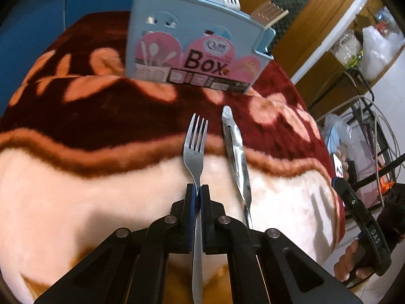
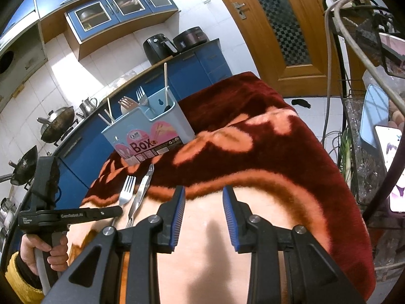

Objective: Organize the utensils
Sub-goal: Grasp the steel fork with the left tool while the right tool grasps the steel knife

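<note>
My left gripper is shut on the handle of a steel fork, whose tines point toward the blue utensil box. A steel peeler lies on the blanket just right of the fork. The box stands at the far side and holds a spoon, a fork and chopsticks. In the right wrist view my right gripper is open and empty above the pale part of the blanket. The fork, peeler, box and left gripper show at its left.
A red and peach flowered blanket covers the table. A kitchen counter with woks and appliances runs behind it. A wooden door is at the back. A wire rack with cables and a phone stands at the right.
</note>
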Tool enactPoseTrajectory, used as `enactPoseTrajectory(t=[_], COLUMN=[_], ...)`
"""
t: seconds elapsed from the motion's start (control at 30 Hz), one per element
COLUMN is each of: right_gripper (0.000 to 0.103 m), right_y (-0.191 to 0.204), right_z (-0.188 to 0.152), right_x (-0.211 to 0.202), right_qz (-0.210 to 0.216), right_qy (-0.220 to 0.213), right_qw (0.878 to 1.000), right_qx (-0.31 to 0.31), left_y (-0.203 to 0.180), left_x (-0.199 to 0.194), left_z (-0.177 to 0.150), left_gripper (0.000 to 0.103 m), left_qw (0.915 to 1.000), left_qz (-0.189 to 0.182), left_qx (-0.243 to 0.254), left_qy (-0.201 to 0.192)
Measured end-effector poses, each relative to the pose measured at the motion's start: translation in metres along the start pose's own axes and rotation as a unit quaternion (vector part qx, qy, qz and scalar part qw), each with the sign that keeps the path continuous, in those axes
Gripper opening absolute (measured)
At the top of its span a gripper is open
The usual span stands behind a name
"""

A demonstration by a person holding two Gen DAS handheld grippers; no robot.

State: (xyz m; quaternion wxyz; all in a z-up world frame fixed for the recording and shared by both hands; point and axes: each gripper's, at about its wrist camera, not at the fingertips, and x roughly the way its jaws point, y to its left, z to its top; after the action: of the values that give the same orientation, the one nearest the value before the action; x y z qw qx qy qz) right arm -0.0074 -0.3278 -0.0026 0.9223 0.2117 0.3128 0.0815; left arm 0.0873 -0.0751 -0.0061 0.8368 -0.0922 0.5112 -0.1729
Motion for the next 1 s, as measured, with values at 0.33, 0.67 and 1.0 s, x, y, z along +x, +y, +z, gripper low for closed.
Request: enactPoseTrajectory(t=[0.33,0.67,1.0], right_gripper=[0.034,0.034,0.034], right_y=[0.029,0.070,0.103], right_z=[0.000,-0.004,-0.005], right_x=[0.020,0.048,0.090], right_qz=[0.013,0.026,0.010], right_qy=[0.042,0.108,0.187], right_qw=[0.999,0.993,0.980], right_qx=[-0.020,-0.049,-0.068], left_y=[0.026,0.048,0.059], left_x=[-0.026,-0.047,-0.068], left_z=[-0.002,-0.009,-0.012], left_gripper=[0.003,0.003,0.003], left_qw=[0.9975,0.9933,0.9868], left_qz=[-0.021,-0.031,-0.051], left_qx=[-0.017,-0.022,-0.005], left_qy=[-0.065,-0.109,-0.154])
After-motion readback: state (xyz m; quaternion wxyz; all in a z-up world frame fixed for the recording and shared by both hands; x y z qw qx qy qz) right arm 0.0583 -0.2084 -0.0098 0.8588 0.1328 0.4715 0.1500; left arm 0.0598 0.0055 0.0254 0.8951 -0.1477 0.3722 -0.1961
